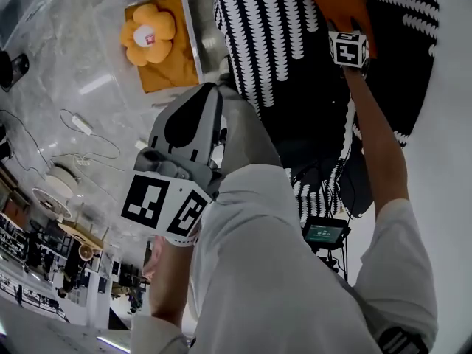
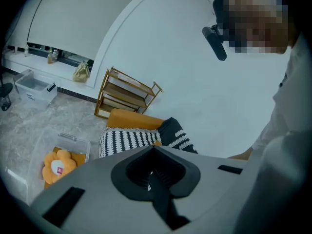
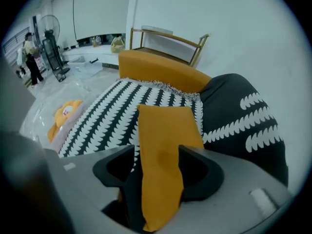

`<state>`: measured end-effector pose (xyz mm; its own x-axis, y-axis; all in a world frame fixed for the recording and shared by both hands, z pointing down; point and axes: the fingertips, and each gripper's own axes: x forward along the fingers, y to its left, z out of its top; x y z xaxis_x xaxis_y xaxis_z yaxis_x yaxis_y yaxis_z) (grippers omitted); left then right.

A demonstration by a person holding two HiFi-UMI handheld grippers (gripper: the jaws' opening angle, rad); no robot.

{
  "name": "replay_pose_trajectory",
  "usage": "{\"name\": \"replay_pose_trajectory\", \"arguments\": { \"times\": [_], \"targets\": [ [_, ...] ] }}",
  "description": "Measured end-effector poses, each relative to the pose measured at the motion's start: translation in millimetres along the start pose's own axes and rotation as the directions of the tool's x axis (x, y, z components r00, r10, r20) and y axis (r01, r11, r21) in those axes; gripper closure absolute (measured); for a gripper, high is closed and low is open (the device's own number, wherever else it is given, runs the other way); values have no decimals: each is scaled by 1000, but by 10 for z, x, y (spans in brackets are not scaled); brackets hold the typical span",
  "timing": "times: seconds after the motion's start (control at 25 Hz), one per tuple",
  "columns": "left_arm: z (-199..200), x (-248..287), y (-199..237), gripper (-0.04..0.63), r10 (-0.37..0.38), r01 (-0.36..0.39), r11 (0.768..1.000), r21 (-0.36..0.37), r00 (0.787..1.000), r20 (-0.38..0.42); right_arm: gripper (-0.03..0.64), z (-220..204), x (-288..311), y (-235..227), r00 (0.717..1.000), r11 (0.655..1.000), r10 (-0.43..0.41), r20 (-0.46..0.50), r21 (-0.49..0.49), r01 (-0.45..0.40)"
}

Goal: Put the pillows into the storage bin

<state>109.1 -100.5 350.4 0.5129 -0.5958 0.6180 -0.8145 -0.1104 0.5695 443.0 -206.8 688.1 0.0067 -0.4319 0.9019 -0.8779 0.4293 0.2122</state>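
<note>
Right gripper [image 3: 156, 155]: jaws apart, orange pillow [image 3: 168, 123] standing loose between them, over the patterned sofa throw [image 3: 112, 116]. Left gripper [image 2: 153, 177]: closed, empty. Flower pillow [image 1: 147, 34] lies inside the storage bin [image 1: 190, 21].

White shirt [image 1: 273, 271], grey tongs [image 2: 155, 177], checkered marker cubes [image 1: 348, 49]

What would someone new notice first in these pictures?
The orange pillow stands between the open jaws of the right gripper, above a black-and-white pillow on the sofa. Next comes the yellow flower cushion, lying in the clear bin on the floor at the head view's upper left.
</note>
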Motion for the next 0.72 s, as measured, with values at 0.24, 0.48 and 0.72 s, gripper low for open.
{"name": "replay_pose_trajectory", "arguments": {
  "times": [0.24,0.48,0.72],
  "targets": [
    [-55,-5,176,588,38,-38,999,-26,999,-10,288,-220,316,-217,992,999,-23,-127,-44,17],
    [46,72,35,588,30,-31,999,-34,999,-11,356,-247,400,-402,949,986,-13,-314,-159,-39],
    [49,99,147,588,34,-34,997,-66,999,-3,516,-306,319,-135,939,971,76,-336,-187,-146]
  ]
}}
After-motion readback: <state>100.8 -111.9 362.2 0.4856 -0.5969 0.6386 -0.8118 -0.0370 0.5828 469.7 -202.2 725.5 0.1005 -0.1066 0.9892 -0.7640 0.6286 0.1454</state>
